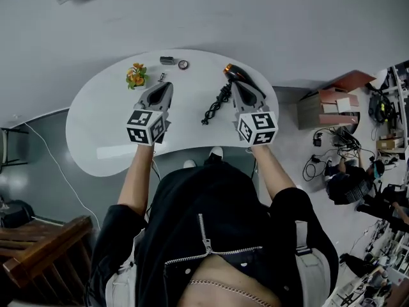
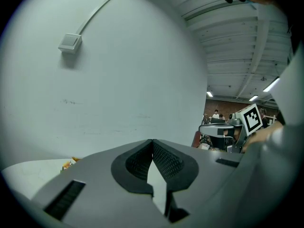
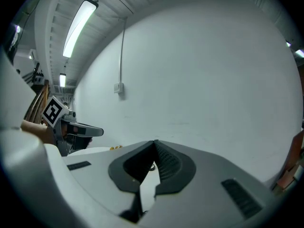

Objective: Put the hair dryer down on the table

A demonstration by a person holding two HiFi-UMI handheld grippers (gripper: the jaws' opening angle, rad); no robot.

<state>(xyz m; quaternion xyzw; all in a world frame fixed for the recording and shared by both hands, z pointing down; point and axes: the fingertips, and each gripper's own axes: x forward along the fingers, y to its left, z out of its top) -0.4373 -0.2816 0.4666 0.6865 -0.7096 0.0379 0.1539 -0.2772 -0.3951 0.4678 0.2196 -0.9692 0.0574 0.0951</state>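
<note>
Two grippers are up over the white table (image 1: 96, 139), both shut tip to tip on nothing: the left gripper (image 2: 152, 140) and right gripper (image 3: 154, 141) show this in their own views. Only the head view shows the hair dryer (image 1: 230, 72). It lies on the table with its orange-tipped end just past the right gripper's nose and its coiled cord (image 1: 215, 109) between the two grippers. The gripper views show mainly the wall, its wall box (image 2: 70, 42), and each other's marker cubes.
</note>
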